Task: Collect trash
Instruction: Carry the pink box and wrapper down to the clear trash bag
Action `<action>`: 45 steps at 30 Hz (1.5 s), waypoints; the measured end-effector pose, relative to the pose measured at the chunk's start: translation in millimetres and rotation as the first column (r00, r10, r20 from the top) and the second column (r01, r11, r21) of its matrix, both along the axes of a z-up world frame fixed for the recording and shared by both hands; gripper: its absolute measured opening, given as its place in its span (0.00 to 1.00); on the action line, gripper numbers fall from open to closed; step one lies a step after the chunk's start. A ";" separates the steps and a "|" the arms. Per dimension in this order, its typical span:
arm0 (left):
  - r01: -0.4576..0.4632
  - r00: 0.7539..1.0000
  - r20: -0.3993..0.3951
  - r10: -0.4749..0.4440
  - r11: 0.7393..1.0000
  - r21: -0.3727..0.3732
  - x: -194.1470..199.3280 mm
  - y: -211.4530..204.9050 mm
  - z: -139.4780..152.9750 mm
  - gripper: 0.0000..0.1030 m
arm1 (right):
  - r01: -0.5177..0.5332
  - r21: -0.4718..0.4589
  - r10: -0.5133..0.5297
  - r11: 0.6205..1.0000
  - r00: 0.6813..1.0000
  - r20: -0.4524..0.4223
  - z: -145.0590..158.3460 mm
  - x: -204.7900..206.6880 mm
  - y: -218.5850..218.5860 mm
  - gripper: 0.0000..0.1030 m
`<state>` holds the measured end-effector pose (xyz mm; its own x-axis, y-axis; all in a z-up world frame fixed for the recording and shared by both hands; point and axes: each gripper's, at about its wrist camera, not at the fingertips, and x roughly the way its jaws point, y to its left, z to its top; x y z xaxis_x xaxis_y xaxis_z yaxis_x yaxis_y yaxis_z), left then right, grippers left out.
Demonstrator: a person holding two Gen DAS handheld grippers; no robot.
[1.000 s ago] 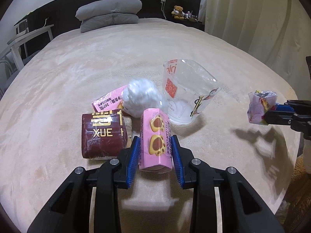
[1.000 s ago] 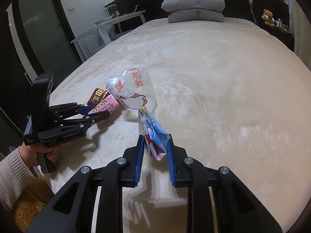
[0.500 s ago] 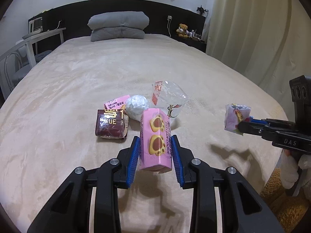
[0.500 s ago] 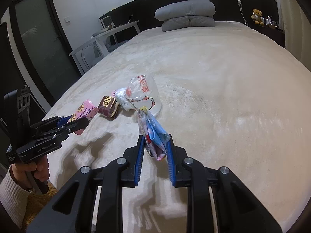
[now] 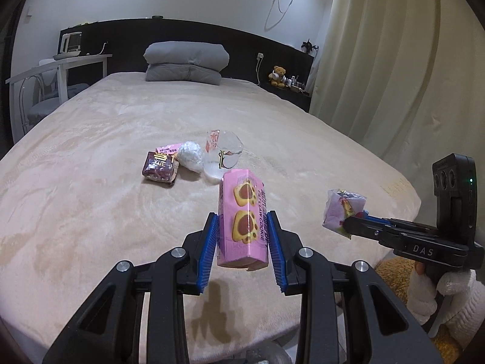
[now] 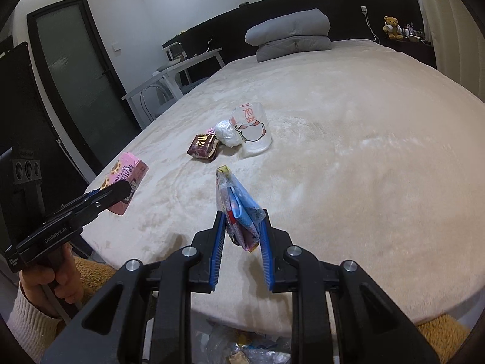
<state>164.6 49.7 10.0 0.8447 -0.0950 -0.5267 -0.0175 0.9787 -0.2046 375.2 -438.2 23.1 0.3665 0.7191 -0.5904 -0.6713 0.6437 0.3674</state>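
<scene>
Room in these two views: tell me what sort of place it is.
A bedroom, most likely in a home: a wide bed under a beige blanket, folded grey bedding against a dark headboard, and a teddy bear on the bedside ledge by the curtain.

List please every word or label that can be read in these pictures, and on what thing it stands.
"CAT CLAW COOKIE": pink cookie box, held in the left tongs.
"XUE": dark red wrapper on the bed.
"DAS": body of the right tongs.
"GenRobot.AI": body of the left tongs.
Red print on the clear plastic cup: cannot read it.
</scene>
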 end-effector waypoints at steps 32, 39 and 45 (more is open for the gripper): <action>-0.024 0.999 -0.040 0.021 0.997 -0.079 -137.8 -63.5 -22.7 0.31 | -0.095 0.027 0.093 0.995 0.993 0.069 11.4 -145.5 -59.5 0.23; 0.004 0.987 -0.160 -0.028 0.989 -0.148 -130.4 -58.9 -44.7 0.31 | -0.134 0.050 0.136 0.990 0.989 -0.053 -0.3 -141.0 -54.8 0.23; 0.008 0.970 -0.238 -0.041 0.990 -0.139 -120.2 -62.0 -58.1 0.31 | -0.132 -0.055 0.124 0.990 0.984 -0.130 -20.9 -136.5 -37.5 0.23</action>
